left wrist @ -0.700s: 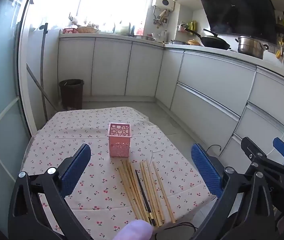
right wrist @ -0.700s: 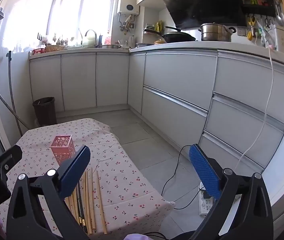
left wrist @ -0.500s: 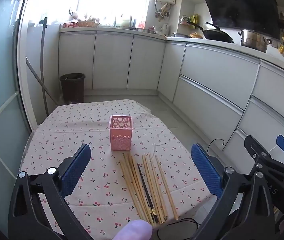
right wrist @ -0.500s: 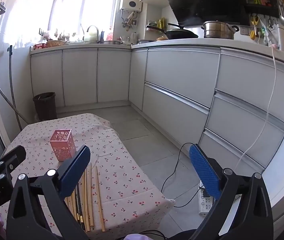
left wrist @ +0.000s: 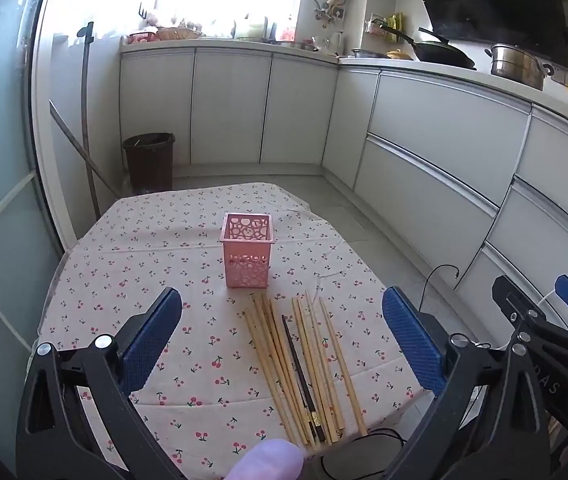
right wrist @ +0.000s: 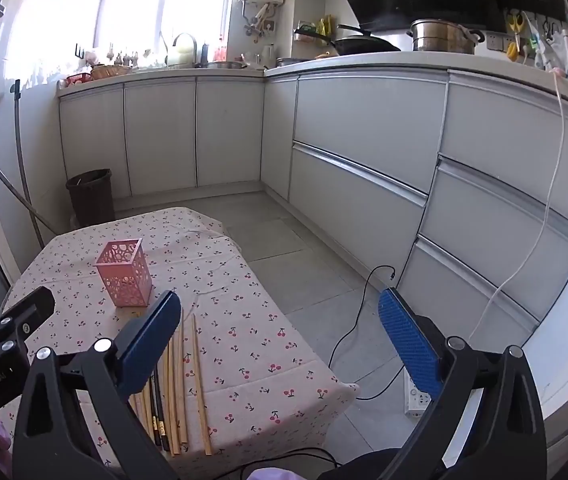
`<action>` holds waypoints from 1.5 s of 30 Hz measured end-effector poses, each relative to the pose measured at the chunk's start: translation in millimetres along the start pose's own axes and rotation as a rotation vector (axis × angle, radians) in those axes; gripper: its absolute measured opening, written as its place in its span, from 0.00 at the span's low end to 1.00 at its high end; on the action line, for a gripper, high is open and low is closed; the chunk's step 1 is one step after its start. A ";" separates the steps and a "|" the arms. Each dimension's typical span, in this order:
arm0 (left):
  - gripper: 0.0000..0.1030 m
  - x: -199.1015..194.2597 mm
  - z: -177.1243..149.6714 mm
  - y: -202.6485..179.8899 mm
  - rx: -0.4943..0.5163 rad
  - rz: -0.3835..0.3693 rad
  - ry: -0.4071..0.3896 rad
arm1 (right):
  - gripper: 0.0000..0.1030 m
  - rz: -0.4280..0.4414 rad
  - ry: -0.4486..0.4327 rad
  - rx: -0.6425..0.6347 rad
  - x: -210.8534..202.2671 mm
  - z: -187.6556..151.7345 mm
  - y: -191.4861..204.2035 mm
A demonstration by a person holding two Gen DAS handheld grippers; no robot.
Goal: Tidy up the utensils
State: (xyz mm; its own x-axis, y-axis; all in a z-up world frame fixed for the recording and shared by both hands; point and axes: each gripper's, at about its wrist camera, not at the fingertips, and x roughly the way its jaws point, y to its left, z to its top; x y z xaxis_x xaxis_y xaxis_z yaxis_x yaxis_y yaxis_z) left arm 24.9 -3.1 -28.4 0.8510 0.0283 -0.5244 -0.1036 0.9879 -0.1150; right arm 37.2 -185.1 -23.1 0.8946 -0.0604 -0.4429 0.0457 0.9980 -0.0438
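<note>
So both cameras have tipped down a bit over the last half second or so — the desk (left wrist: 131, 248) with the cherry-print cloth now sits higher and fuller in the left wrist view, and more of it shows at lower left of the right wrist view. Nothing on it has shifted though. The chopsticks (left wrist: 304, 364) lie in a loose fan at bottom center of the left view, mostly pale wooden ones with a dark one (left wrist: 302, 376) in the middle, their near ends close to the desk's front edge. The pink holder (left wrist: 247, 250) stands upright just beyond their far tips, looks empty from here. The left hand-held gripper (left wrist: 281, 344) has its blue pads spread wide with the chopsticks framed between them but clearly well above, pinching nothing. The right hand-held gripper (right wrist: 279, 344) is spread just as wide and empty too, hanging mostly over the floor off the desk's right edge — only its left pad overlaps the sticks in the frame. I'd say no stick has gone in yet and this is just the lining-up stage; the left one looks better placed to go first. Thin flat sticks packed together probably won't be easy to pick singly.
</note>
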 end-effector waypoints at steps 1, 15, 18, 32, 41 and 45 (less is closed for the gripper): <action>0.93 0.5 -0.1 0.2 0.001 0.000 0.002 | 0.93 0.002 0.005 0.005 1.2 0.2 -0.7; 0.93 7.9 -1.6 2.6 -0.007 0.012 0.027 | 0.93 0.011 0.033 0.022 9.0 -0.9 -5.1; 0.93 9.5 -3.1 1.7 -0.005 0.014 0.031 | 0.93 0.012 0.037 0.024 9.8 -1.5 -5.1; 0.93 14.8 -5.4 2.8 -0.006 0.019 0.045 | 0.93 0.013 0.052 0.024 13.8 -3.1 -6.9; 0.93 17.7 -6.6 0.5 0.002 0.022 0.056 | 0.93 0.017 0.060 0.026 15.6 -4.2 -6.9; 0.93 17.9 -7.4 -0.1 0.002 0.023 0.058 | 0.93 0.018 0.064 0.031 16.6 -4.4 -8.6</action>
State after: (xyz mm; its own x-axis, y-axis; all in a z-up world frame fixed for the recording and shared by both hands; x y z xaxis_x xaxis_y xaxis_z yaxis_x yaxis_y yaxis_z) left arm 36.3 -3.8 -44.0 0.8172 0.0424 -0.5748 -0.1219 0.9875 -0.1003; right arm 49.8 -194.8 -34.0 0.8653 -0.0428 -0.4994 0.0445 0.9990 -0.0085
